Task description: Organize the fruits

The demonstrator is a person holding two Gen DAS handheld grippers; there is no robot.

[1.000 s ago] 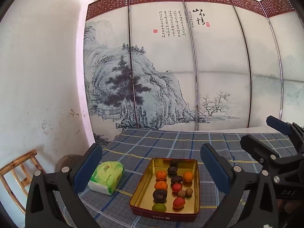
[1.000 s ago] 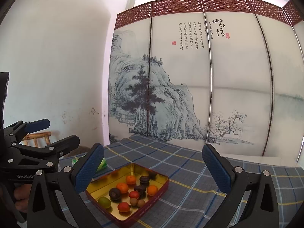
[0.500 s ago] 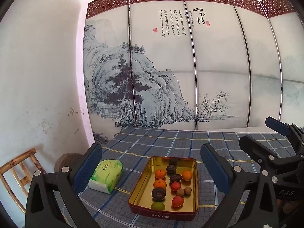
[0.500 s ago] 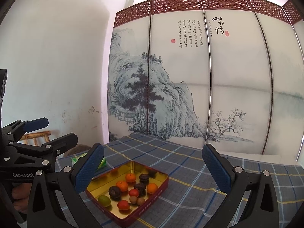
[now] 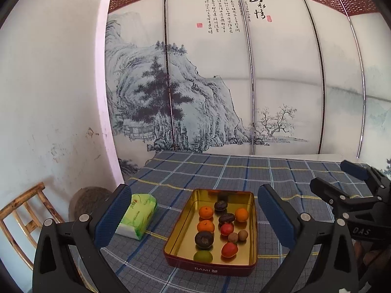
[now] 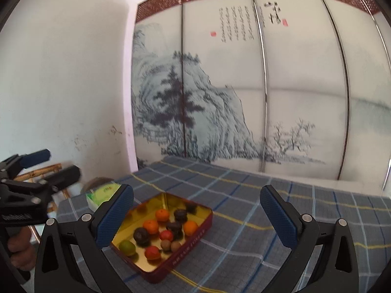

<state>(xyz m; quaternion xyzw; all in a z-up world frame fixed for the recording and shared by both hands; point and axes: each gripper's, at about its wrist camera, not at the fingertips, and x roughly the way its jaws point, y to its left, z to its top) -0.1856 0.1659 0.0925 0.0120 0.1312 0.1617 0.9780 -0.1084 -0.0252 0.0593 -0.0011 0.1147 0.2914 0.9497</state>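
Observation:
A gold-lined red tin tray (image 5: 179,229) (image 6: 195,229) sits on the blue plaid tablecloth (image 5: 244,173). It holds several small fruits: orange mandarins (image 5: 205,212) (image 6: 162,214), dark round fruits (image 5: 204,239) (image 6: 141,235), red fruits (image 5: 229,249) (image 6: 152,252), brown longans (image 5: 233,237) and a green fruit (image 5: 202,256) (image 6: 127,247). My left gripper (image 5: 194,216) is open and empty, held above and in front of the tray. My right gripper (image 6: 196,217) is open and empty, right of the left one, also facing the tray.
A green tissue pack (image 5: 138,216) (image 6: 101,194) lies left of the tray. A painted folding screen (image 5: 220,85) stands behind the table. A wooden chair (image 5: 22,214) and a round stool (image 5: 90,200) stand at the left by the white wall.
Both grippers have moved closer to the tray and dipped slightly. The right gripper has swung left, so the tray sits nearer its centre. Both stay open.

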